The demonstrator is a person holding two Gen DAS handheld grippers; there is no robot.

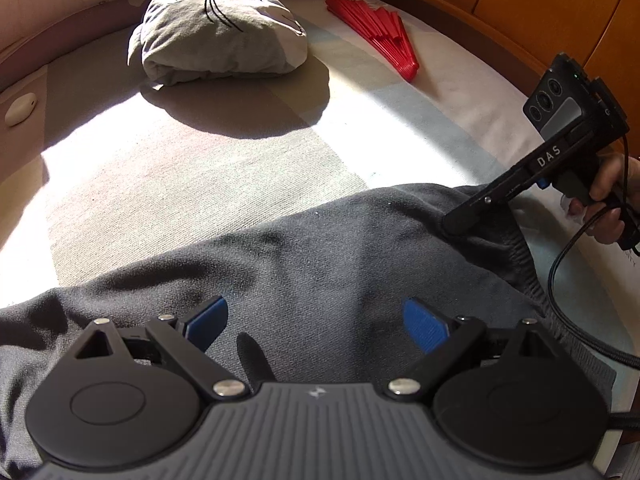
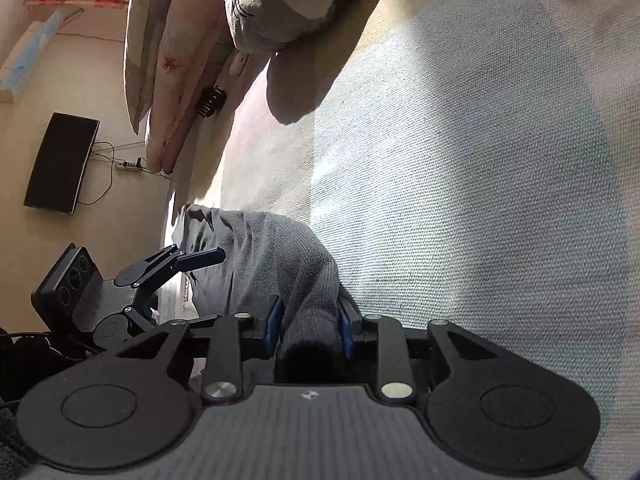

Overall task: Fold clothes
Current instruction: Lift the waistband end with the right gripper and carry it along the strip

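On bed (image 1: 180,184), near edge, w/ grey plush pillow (image 1: 218,32) as ref: dark grey garment (image 1: 304,252) lies spread well in front of pillow, wrinkled, not flat. Right hand-held gripper (image 2: 308,328) is clamped on a bunched edge of garment, fabric pinched btwn blue pads; judged purpose: anchor or lift that edge for a fold. Left hand-held gripper (image 1: 316,320) hangs above garment on the side away from pillow, jaws wide apart, holding nothing; likely positioned to take a second grip point. Red fan (image 1: 376,36) lies right of pillow, clear of garment.
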